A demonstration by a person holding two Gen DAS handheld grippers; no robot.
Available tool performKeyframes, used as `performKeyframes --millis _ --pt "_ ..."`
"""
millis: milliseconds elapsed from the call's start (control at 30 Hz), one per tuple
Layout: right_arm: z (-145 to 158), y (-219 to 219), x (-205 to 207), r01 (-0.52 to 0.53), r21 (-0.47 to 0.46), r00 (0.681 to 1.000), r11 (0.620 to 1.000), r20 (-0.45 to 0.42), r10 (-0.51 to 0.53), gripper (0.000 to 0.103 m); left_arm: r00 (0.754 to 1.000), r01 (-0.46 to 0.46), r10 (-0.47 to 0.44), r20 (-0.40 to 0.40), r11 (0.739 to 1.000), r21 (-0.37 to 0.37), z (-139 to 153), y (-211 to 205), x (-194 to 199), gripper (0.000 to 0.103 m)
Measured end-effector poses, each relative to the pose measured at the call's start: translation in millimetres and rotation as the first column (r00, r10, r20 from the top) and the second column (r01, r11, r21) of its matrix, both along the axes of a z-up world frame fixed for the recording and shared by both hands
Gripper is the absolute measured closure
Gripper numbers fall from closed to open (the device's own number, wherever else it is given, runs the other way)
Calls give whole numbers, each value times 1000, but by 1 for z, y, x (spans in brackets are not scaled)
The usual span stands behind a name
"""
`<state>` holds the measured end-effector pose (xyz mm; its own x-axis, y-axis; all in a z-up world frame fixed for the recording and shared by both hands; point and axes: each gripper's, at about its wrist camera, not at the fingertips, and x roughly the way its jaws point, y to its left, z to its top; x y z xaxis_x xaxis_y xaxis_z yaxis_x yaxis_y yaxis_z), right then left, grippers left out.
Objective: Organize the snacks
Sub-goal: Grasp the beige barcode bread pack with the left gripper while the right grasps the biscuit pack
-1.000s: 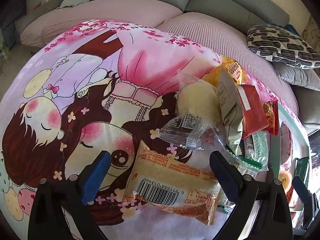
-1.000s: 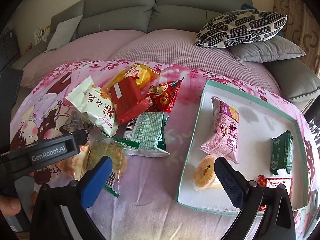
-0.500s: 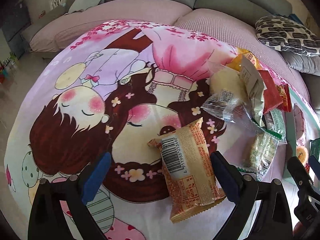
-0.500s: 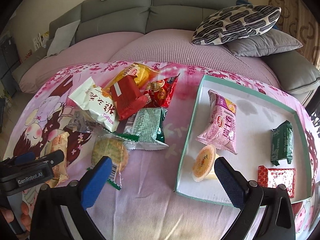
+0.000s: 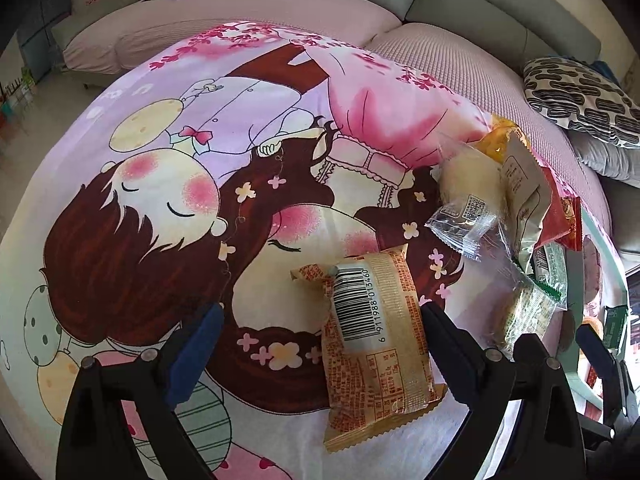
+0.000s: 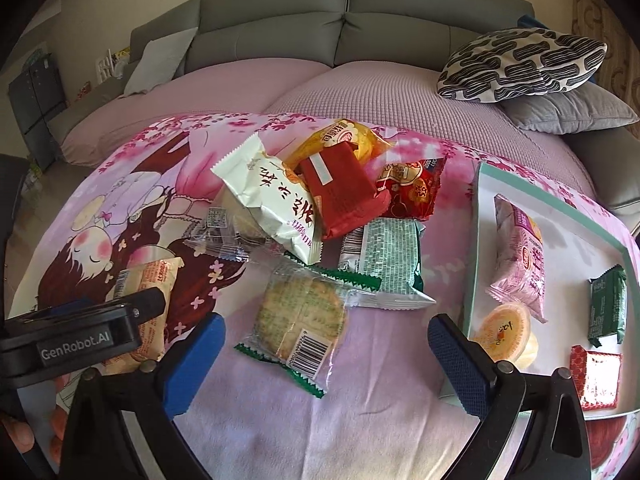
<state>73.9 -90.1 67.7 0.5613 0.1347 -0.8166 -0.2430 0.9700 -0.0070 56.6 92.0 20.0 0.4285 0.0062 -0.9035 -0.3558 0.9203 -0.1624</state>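
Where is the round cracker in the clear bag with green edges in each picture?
Left wrist: round cracker bag at the right edge, right of the tan barcode packet.
Right wrist: round cracker bag in the lower middle, ahead of the open tongs.
Shared landmark: tan barcode packet.

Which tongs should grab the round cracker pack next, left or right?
Right. The right tongs are open right over the round cracker pack, near the tray. The left tongs face the orange packet.

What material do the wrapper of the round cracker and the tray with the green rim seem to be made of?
Round cracker wrapper: clear, glossy plastic film, since the cracker shows through and the film glints; green zigzag sealed ends. Tray: probably cardboard or thin board, matte white inside with a flat teal rim; the look leaves this open.
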Motion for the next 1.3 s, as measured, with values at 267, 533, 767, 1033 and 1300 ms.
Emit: performKeyframes --millis 267,533,767,1033,1300 --pt "-15 13 6 7 -13 1000 1000 -24 -7 11 1000 23 -23 -5 1000 -13 -8 -3 4 28" --pt "-21 10 9 35 -2 999 999 -41 -36 28 999 51 -51 7 999 -19 -6 -7 5 46" --pt "-21 6 10 36 32 998 999 -56 -34 43 998 65 -65 12 998 -10 -4 -11 8 56" --pt "-20 2 8 42 51 997 998 -66 -38 47 998 67 -67 19 998 -3 -2 -12 8 62" --pt "-14 -3 5 47 65 997 997 -59 -43 48 997 72 -71 37 997 -5 3 -13 7 64"
